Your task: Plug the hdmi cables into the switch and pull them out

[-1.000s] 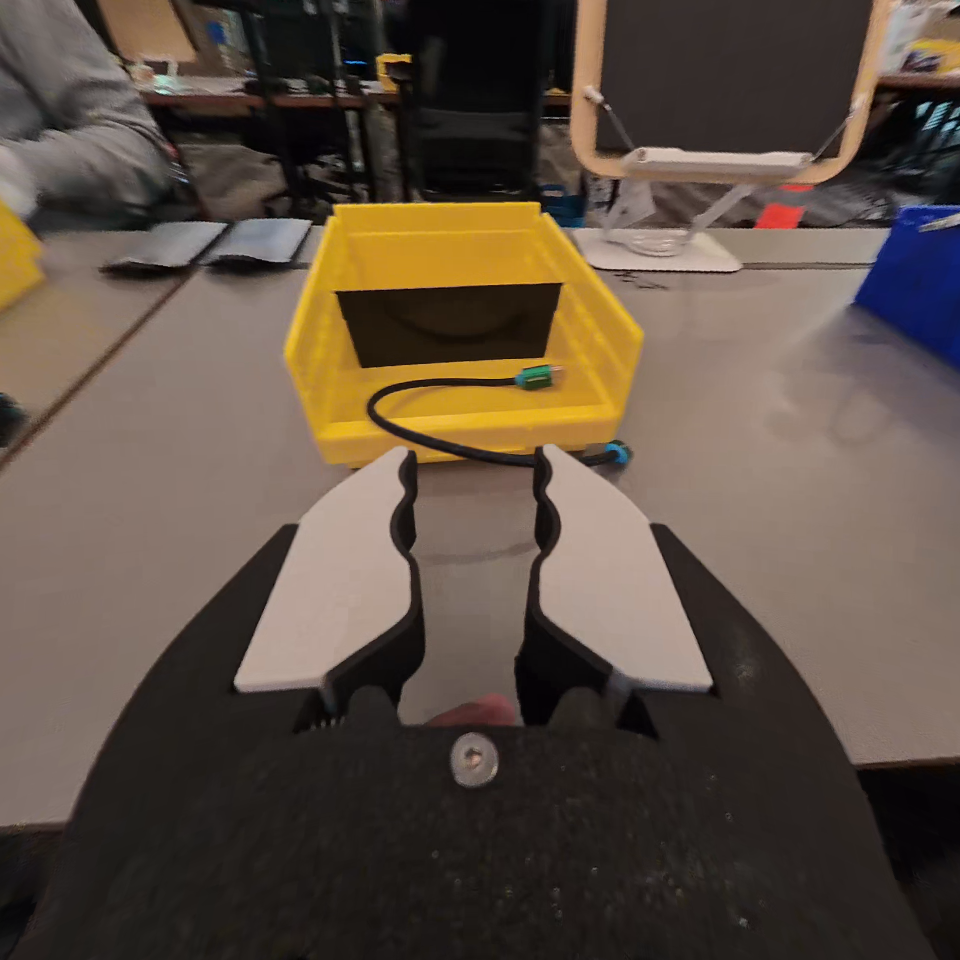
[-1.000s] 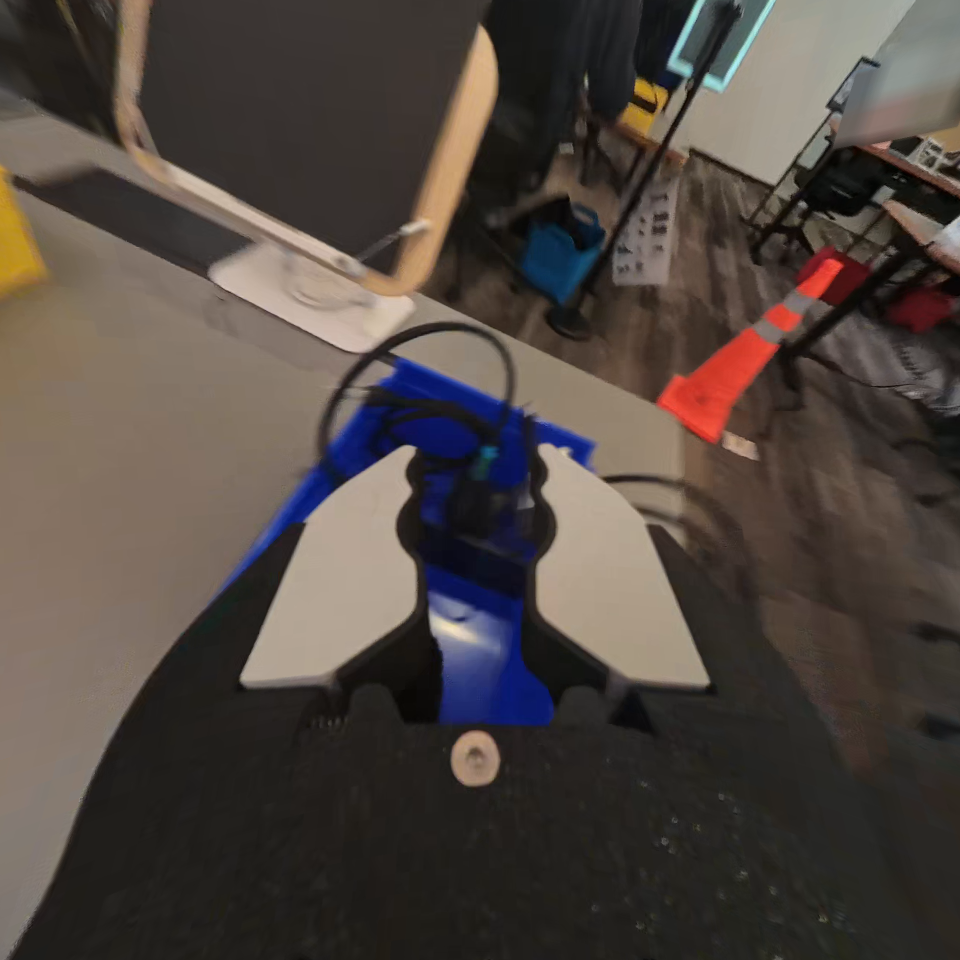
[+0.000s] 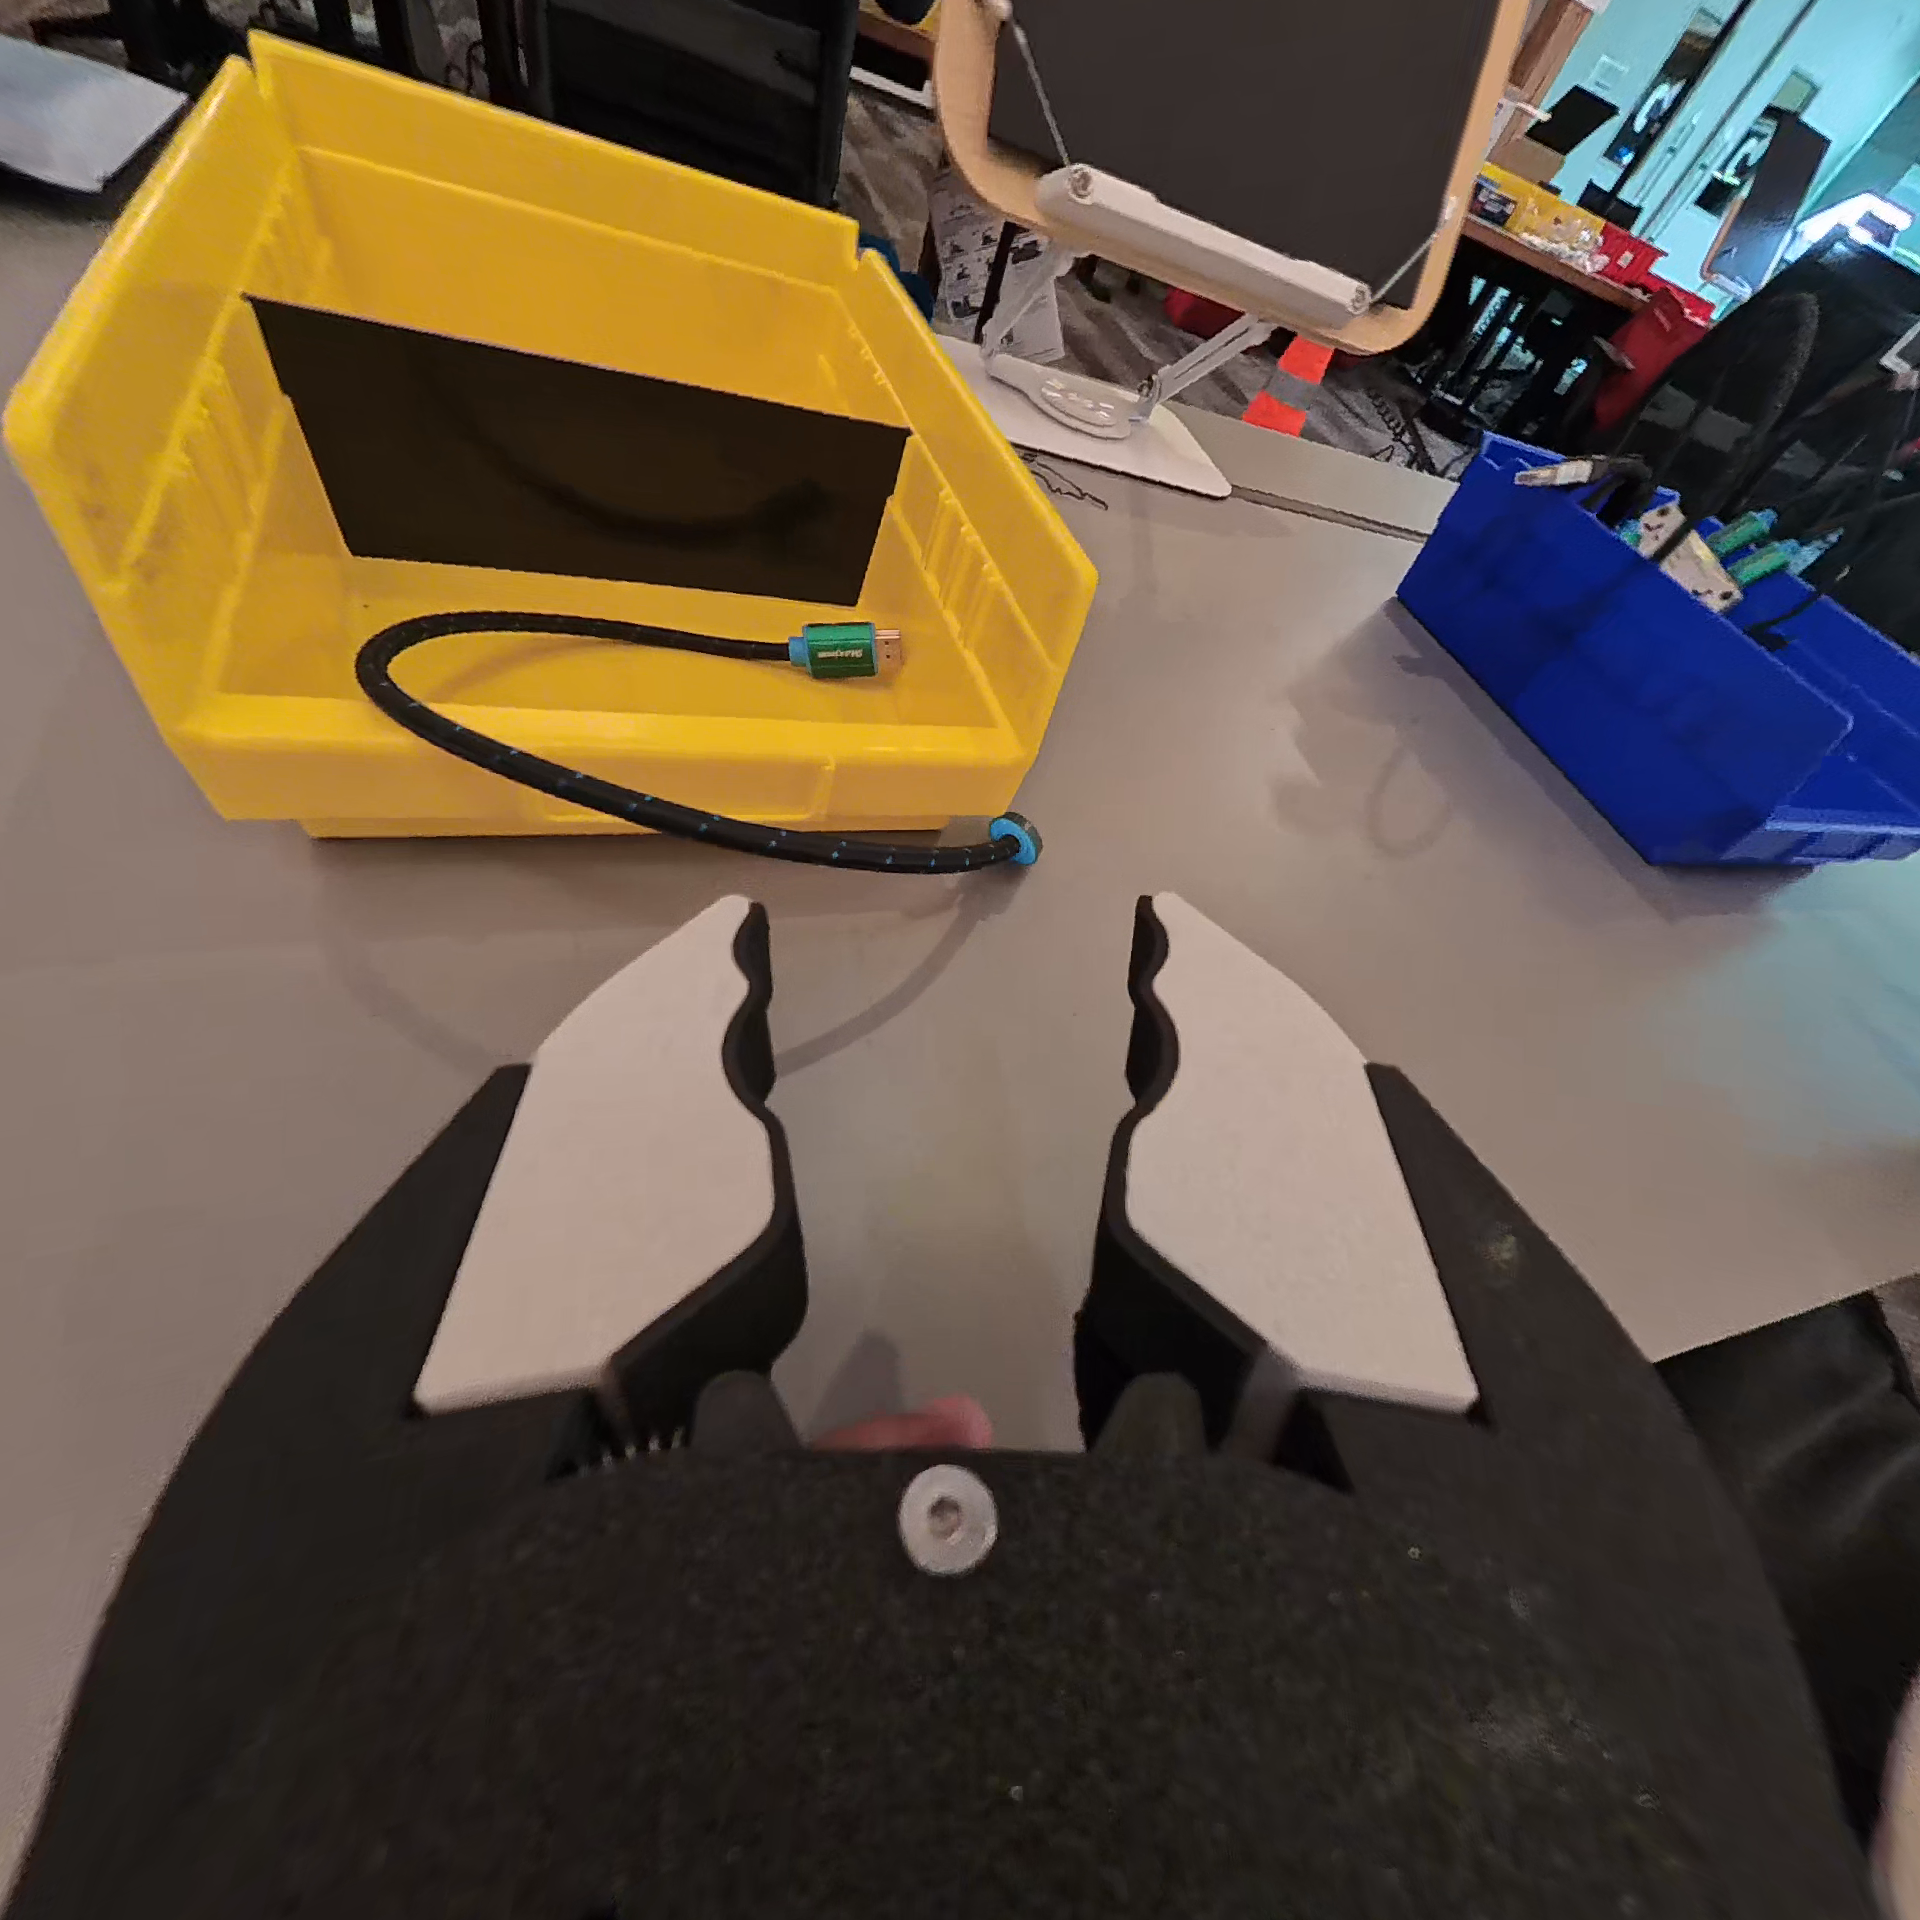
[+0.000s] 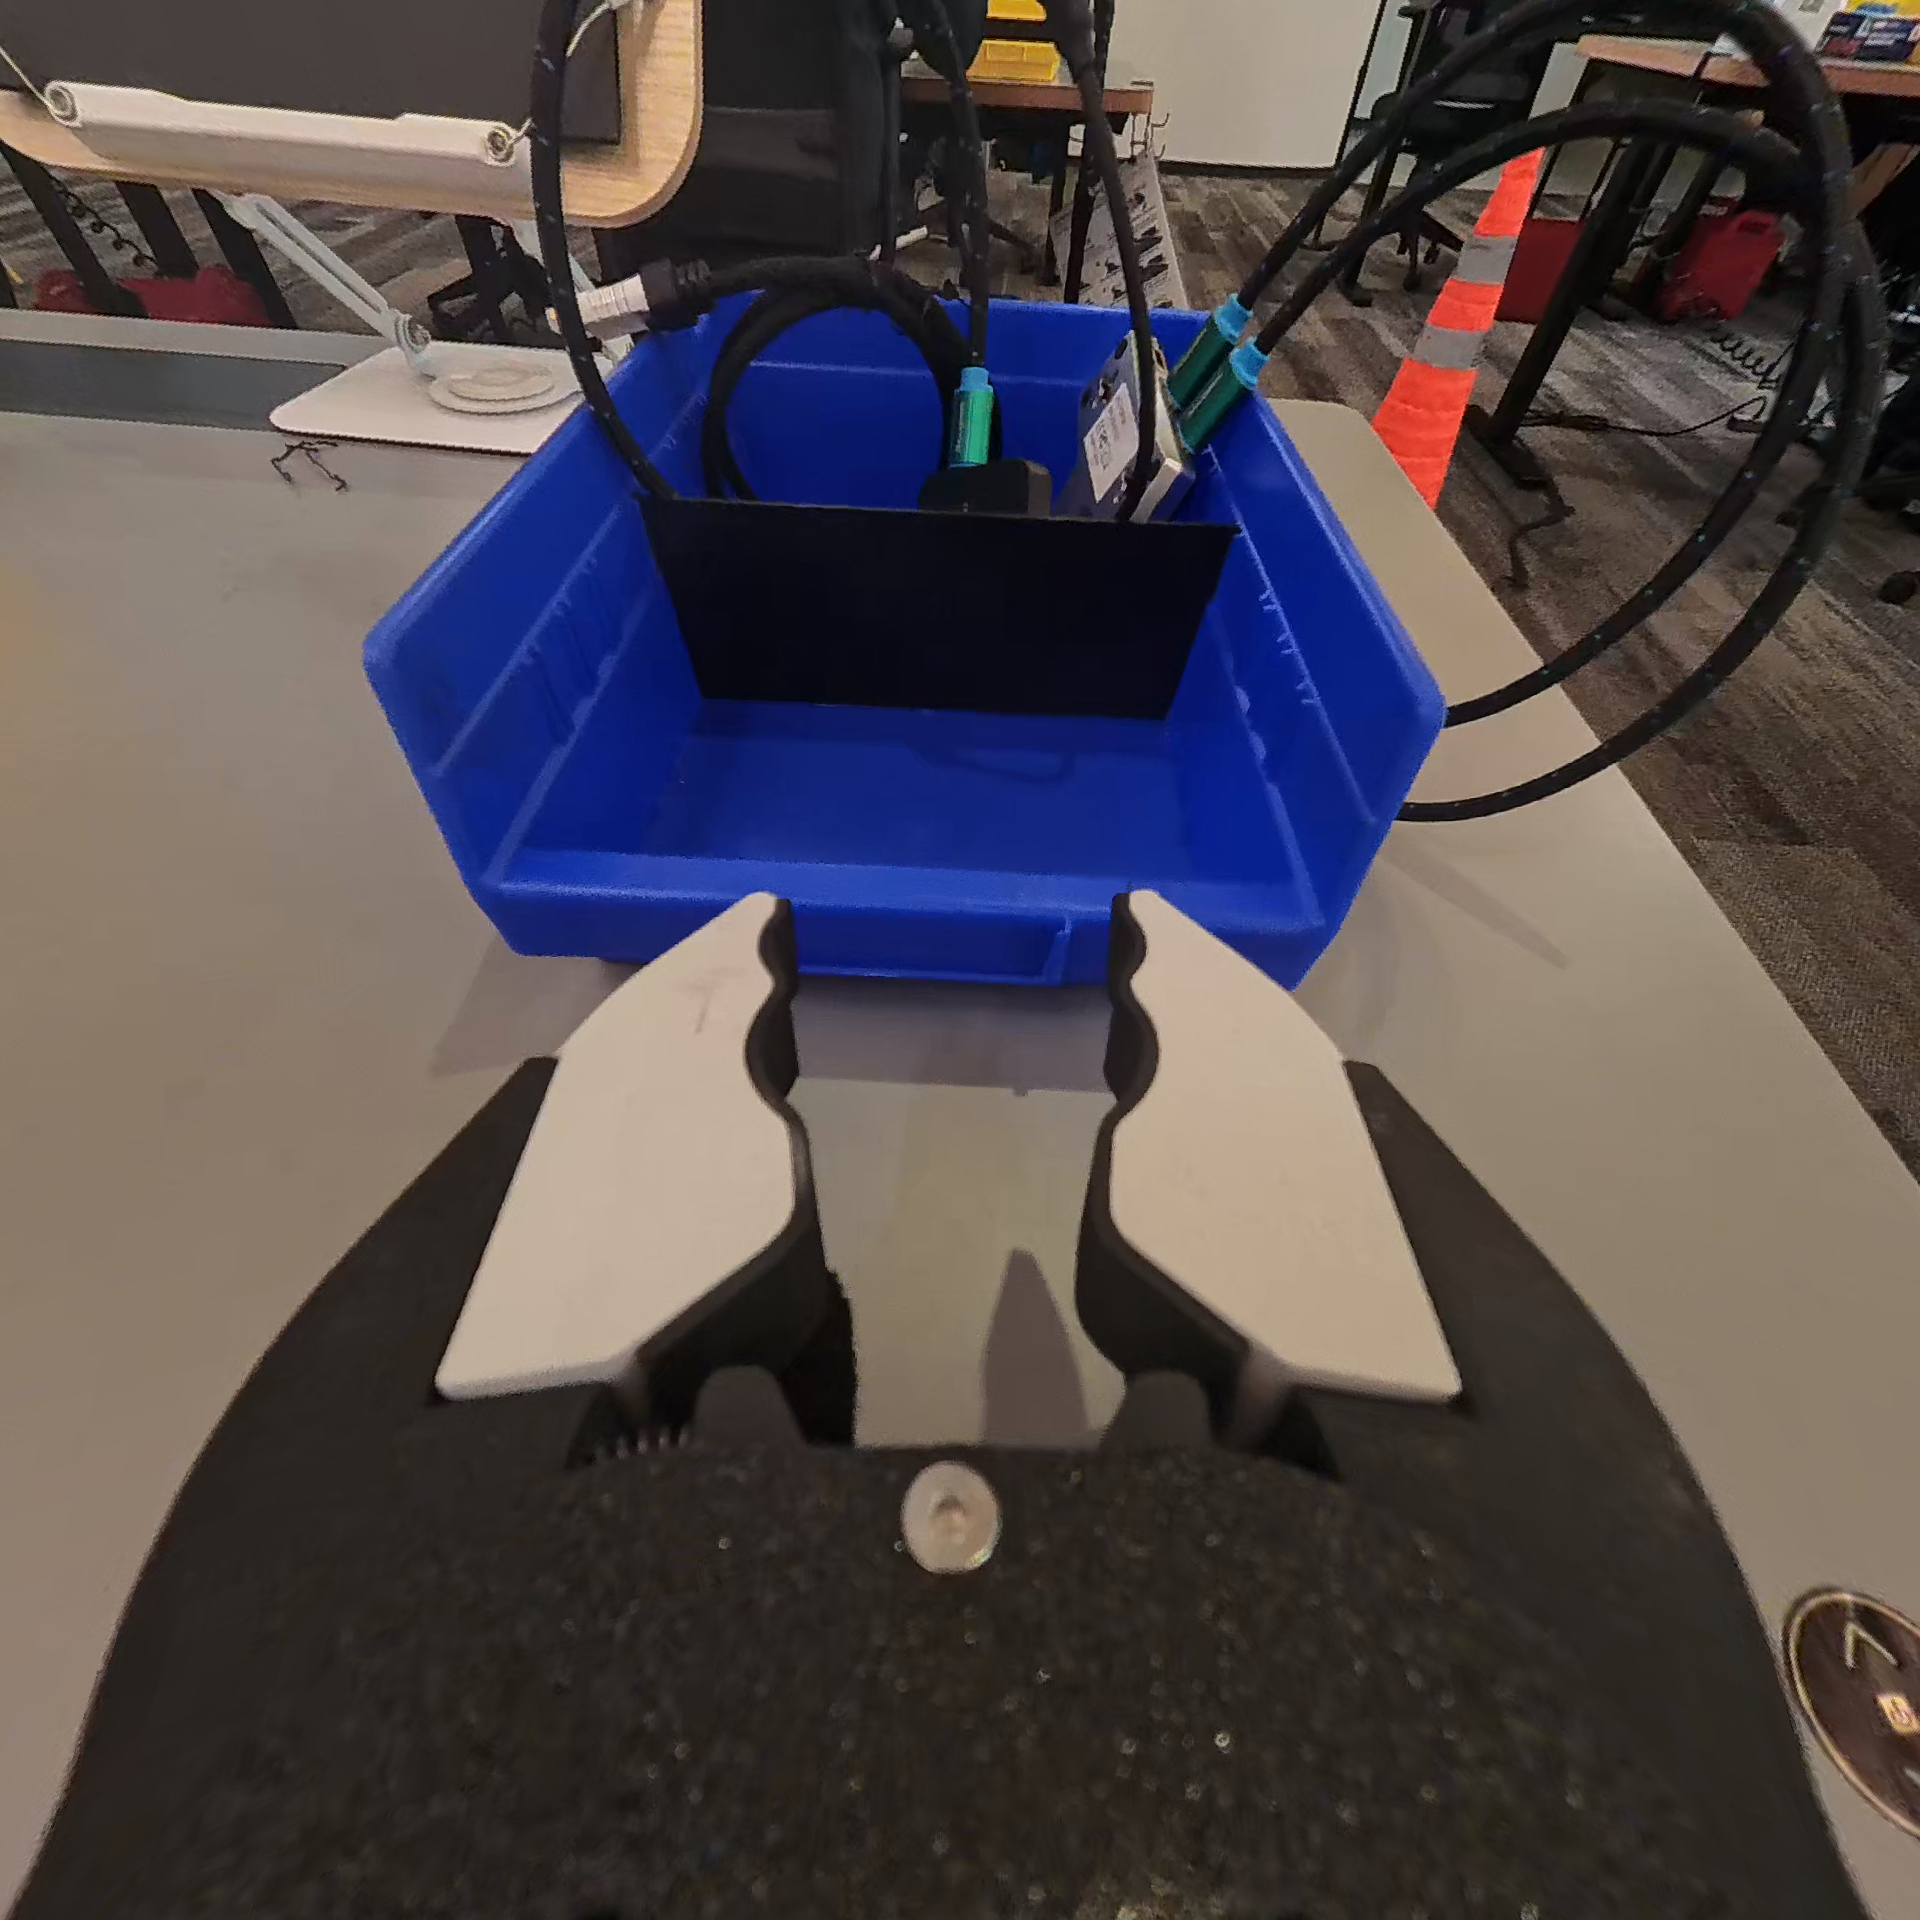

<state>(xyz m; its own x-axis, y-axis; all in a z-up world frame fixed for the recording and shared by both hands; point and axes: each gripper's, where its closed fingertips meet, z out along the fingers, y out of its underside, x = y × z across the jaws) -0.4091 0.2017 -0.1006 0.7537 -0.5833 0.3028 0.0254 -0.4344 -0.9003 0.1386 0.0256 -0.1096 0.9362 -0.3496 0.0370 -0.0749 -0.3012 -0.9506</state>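
Observation:
A black braided HDMI cable [image 3: 582, 774] lies over the front lip of a yellow bin [image 3: 935, 748]. Its green plug [image 3: 847, 651] rests inside the bin and its other end [image 3: 1013, 840] rests on the table. My left gripper [image 3: 951, 914] is open and empty, on the table just in front of that end. In the right wrist view a blue bin [image 4: 582, 665] holds the switch [image 4: 1117, 436] behind a black divider [image 4: 935, 613], with green-plugged cables [image 4: 1210, 379] stuck in it. My right gripper [image 4: 951, 909] is open and empty at the bin's front edge.
The blue bin also shows at the right of the left wrist view [image 3: 1662, 707]. A wood-framed stand with a white base [image 3: 1122, 426] stands behind the bins. Cable loops [image 4: 1662, 623] hang over the table's right edge. An orange cone [image 4: 1455, 312] stands on the floor. The left gripper's tips are roughly 60 cm from the right gripper's.
My left gripper has opened wider and swung right and nearer the yellow bin. My right gripper has drawn back out of the blue bin to its front edge and opened wider.

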